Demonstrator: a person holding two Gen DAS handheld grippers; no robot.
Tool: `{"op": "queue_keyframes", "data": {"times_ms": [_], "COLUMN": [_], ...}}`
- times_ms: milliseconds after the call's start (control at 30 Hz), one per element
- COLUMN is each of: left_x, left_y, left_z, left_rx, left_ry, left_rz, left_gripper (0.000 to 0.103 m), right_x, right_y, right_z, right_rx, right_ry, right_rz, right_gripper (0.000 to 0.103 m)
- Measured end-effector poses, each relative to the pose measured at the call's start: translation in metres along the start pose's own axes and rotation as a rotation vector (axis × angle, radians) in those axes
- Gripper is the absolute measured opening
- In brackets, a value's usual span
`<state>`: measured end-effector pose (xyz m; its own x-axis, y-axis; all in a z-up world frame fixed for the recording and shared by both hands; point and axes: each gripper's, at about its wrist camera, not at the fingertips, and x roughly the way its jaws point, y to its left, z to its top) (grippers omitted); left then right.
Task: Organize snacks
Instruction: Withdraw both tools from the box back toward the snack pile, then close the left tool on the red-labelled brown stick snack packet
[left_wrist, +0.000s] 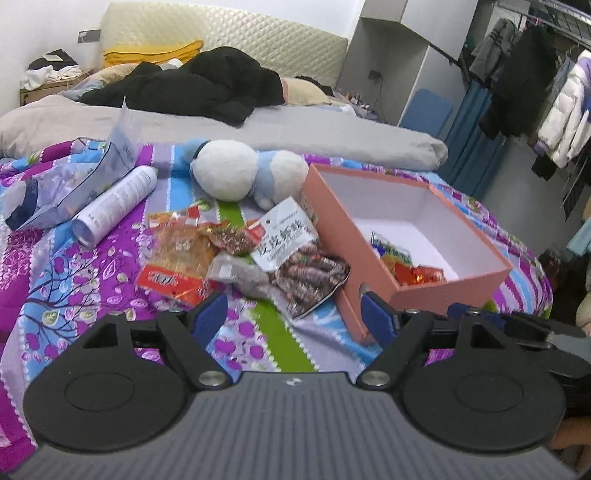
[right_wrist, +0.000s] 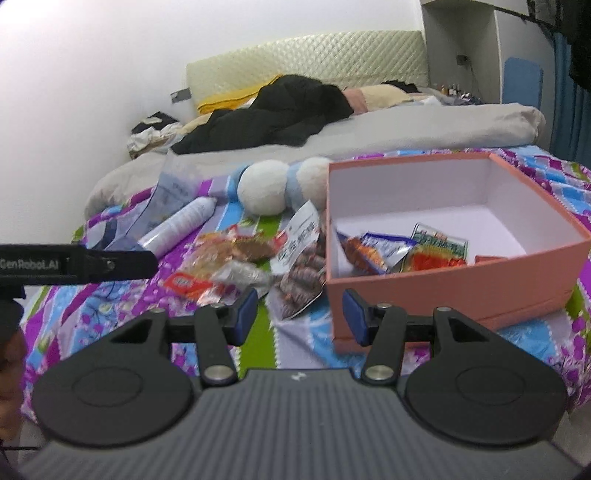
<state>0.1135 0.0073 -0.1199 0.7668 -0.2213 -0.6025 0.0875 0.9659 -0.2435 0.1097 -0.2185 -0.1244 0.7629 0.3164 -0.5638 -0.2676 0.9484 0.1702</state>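
Observation:
A pink cardboard box (left_wrist: 369, 258) (right_wrist: 443, 280) stands open on the patterned bedspread, with several bright snack packets (left_wrist: 417, 273) (right_wrist: 406, 251) lying in its near corner. Left of the box lies a loose pile: a white-labelled bag of brown wrapped snacks (left_wrist: 295, 254) (right_wrist: 301, 258), orange-red packets (left_wrist: 177, 258) (right_wrist: 207, 266) and a silvery packet (left_wrist: 240, 273). My left gripper (left_wrist: 293, 314) is open just short of the pile, nothing between its blue pads. My right gripper (right_wrist: 301, 312) is open before the box's near left corner and holds nothing.
Behind the pile lie a white and blue plush toy (left_wrist: 236, 170), a white bottle (left_wrist: 114, 203) and a clear blue pouch (left_wrist: 66, 184). Black clothing (left_wrist: 192, 85) lies on the grey duvet further back. A rack of hanging clothes (left_wrist: 535, 92) stands to the right of the bed.

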Motion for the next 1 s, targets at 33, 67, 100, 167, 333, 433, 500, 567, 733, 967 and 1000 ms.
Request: {"op": "queue_keyframes", "data": {"times_ms": [33,67,100,167,333,433,500,567,733,967,1000], "left_x": [0.000,0.000,0.001,0.005,0.018,0.033,0.043,0.054,0.080,0.118,0.125], "left_y": [0.001,0.003,0.005,0.009,0.031,0.049,0.060,0.072,0.105,0.137,0.139], "left_z": [-0.004,-0.008,-0.012,-0.017,-0.027,-0.033,-0.035,-0.036,-0.035,-0.015,-0.010], "left_rx": [0.000,-0.001,0.000,-0.001,-0.046,-0.093,-0.099,-0.120,-0.222,-0.350,-0.353], "left_ry": [0.000,0.000,0.000,0.004,0.000,0.017,0.019,0.022,0.015,-0.009,-0.013], "left_rz": [0.004,0.004,0.005,0.015,0.049,0.051,0.072,0.084,0.064,-0.020,-0.028], "left_gripper": [0.085,0.085,0.085,0.085,0.086,0.086,0.086,0.086,0.086,0.084,0.084], "right_x": [0.000,0.000,0.001,0.003,0.015,0.029,0.043,0.059,0.092,0.142,0.148], "right_y": [0.002,0.006,0.009,0.014,0.038,0.046,0.050,0.053,0.065,0.074,0.075], "right_z": [-0.002,-0.004,-0.006,-0.008,-0.007,-0.006,-0.007,-0.009,-0.014,-0.012,-0.011], "right_rx": [-0.009,-0.023,-0.039,-0.063,-0.156,-0.173,-0.176,-0.194,-0.303,-0.416,-0.430], "right_ry": [0.002,0.005,0.008,0.008,-0.001,0.012,0.023,0.043,0.072,0.111,0.118], "right_rz": [0.003,0.005,0.007,0.011,0.020,0.042,0.043,0.041,0.042,0.037,0.040], "right_gripper": [0.054,0.054,0.054,0.053,0.054,0.053,0.053,0.053,0.053,0.053,0.053]}}
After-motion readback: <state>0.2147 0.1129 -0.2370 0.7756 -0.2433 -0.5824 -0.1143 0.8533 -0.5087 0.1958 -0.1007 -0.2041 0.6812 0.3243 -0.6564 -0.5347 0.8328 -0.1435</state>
